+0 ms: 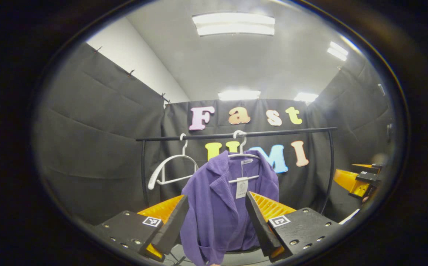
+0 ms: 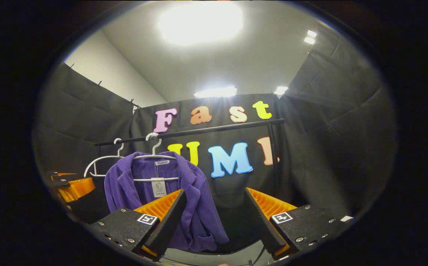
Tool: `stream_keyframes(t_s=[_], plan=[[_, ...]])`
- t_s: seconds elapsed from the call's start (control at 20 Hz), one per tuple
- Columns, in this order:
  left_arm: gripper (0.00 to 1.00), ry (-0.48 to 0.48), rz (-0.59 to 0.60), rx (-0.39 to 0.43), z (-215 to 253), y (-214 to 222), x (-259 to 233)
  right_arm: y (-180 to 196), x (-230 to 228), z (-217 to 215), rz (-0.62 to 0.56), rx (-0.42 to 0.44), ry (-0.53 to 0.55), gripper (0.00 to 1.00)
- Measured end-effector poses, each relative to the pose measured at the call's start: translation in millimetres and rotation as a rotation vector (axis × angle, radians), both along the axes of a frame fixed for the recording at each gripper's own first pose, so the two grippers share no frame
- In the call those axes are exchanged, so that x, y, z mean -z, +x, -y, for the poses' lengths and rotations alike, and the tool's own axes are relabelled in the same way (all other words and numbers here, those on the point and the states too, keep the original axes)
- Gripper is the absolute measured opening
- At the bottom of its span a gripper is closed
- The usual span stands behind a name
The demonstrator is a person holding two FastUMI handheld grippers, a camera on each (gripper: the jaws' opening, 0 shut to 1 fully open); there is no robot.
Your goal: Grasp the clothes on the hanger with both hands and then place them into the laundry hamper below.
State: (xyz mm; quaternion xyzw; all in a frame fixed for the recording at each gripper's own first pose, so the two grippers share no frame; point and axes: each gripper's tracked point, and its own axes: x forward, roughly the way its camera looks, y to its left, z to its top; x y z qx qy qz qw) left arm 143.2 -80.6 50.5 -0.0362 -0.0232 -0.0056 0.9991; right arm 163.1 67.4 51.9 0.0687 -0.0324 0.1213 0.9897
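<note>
Two claws were raised toward the rail (image 1: 236, 135), neither yet touching cloth. The left claw (image 1: 217, 218) stood released, its fingers spread wide with the purple garment (image 1: 221, 199) framed between them but farther off — nothing pressed on it. The right claw (image 2: 214, 216) was likewise released, fingers apart; in the right gripper view the garment (image 2: 151, 192) hung off to one side of the gap, behind one finger. The garment sat on a white hanger (image 1: 241, 157) hooked on the rail, collar up, a tag (image 1: 241, 187) dangling at its chest. A second, bare hanger (image 1: 169, 168) hung just beside it.

By my judgement this was the approach step: the grasp had not begun and the hamper could not be made out. The next move called for both claws to close in on the shoulders, one at each side, clench on the fabric rather than the hanger wire, then lift the cloth clear of the hanger — taking care not to snag the neighbouring hanger.
</note>
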Motion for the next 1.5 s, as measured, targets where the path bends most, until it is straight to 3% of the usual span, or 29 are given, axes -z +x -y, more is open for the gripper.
stream_keyframes(t_s=[0.45, 0.55, 0.7, 1.15, 1.5], plan=[[0.92, 0.002, -0.035, -0.034, 23.1, 60.8, 20.9, 58.4, 8.2, -36.0, -0.009, -0.09, 0.04, 0.95], [0.87, 0.0, -0.045, -0.048, 23.5, 72.9, 28.5, 69.7, 12.7, -40.6, -0.021, -0.109, 0.048, 0.96], [0.91, -0.001, -0.061, -0.078, 23.5, 90.3, 40.6, 95.4, 22.0, -60.4, -0.044, -0.144, 0.06, 0.96], [0.92, 0.048, -0.123, -0.182, 17.2, 140.7, 72.6, 152.5, 54.2, -112.0, -0.103, -0.237, 0.094, 0.95], [0.92, 0.053, -0.156, -0.263, 5.3, 162.4, 92.3, 200.2, 87.8, -140.8, -0.161, -0.242, 0.094, 0.95]])
